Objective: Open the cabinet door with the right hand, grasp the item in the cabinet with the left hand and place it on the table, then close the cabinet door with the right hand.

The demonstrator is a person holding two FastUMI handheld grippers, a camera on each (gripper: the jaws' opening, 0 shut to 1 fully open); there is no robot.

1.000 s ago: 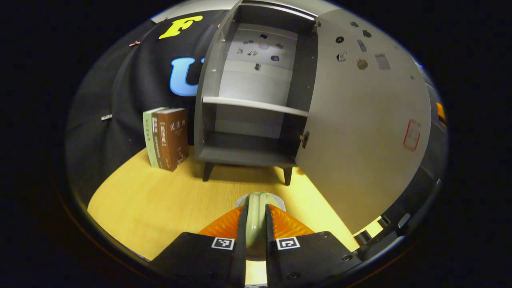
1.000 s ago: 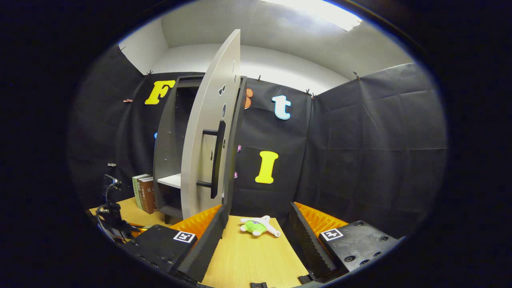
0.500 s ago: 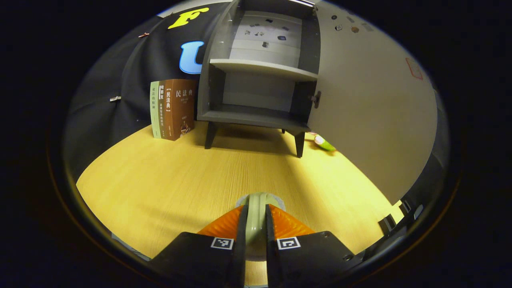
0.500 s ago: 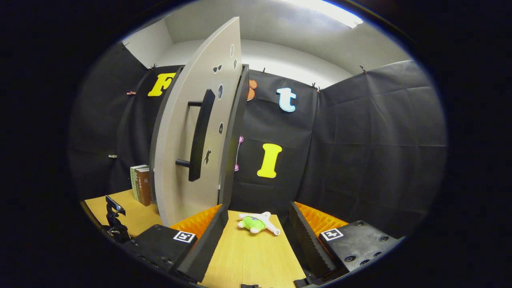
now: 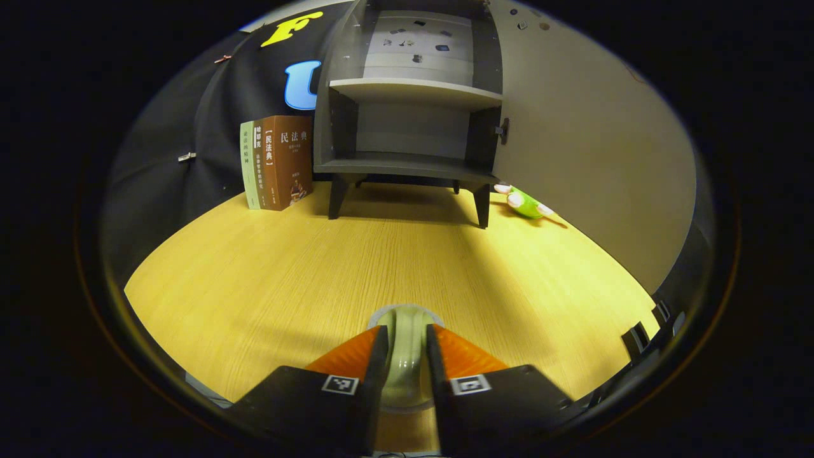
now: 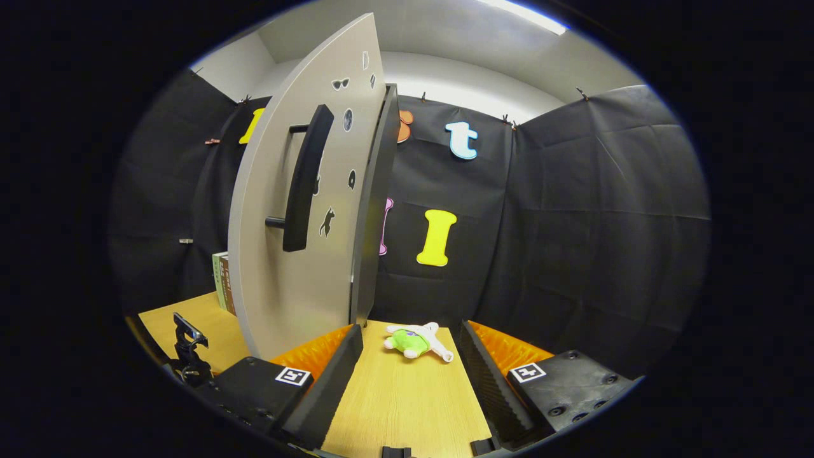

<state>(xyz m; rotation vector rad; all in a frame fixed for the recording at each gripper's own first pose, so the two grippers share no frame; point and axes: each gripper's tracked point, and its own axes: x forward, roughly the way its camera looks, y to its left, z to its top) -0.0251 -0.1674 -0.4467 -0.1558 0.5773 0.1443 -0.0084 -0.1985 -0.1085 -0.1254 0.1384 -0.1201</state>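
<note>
The grey cabinet (image 5: 407, 165) stands at the back of the wooden table (image 5: 286, 273), both shelves bare, its door (image 5: 591, 146) swung out to the right. My left gripper (image 5: 406, 334) hangs low over the table's front part, its fingers against the two sides of a pale green rounded item (image 5: 406, 369) that looks set down on the wood. In the right gripper view the door (image 6: 286, 267) is seen from outside, its dark bar handle (image 6: 305, 178) up and to the left. My right gripper (image 6: 410, 337) is open and holds nothing, just right of the door's edge.
Two books (image 5: 276, 162) stand upright left of the cabinet, against the black cloth. A green and white plush toy (image 6: 413, 341) lies on the table by the cabinet's right leg, also visible as the plush toy (image 5: 524, 203) under the door.
My left gripper has come down and back from the cabinet with the item, and its fingers have spread a little. The door has swung partly toward the cabinet, turning its handle side to the right gripper.
</note>
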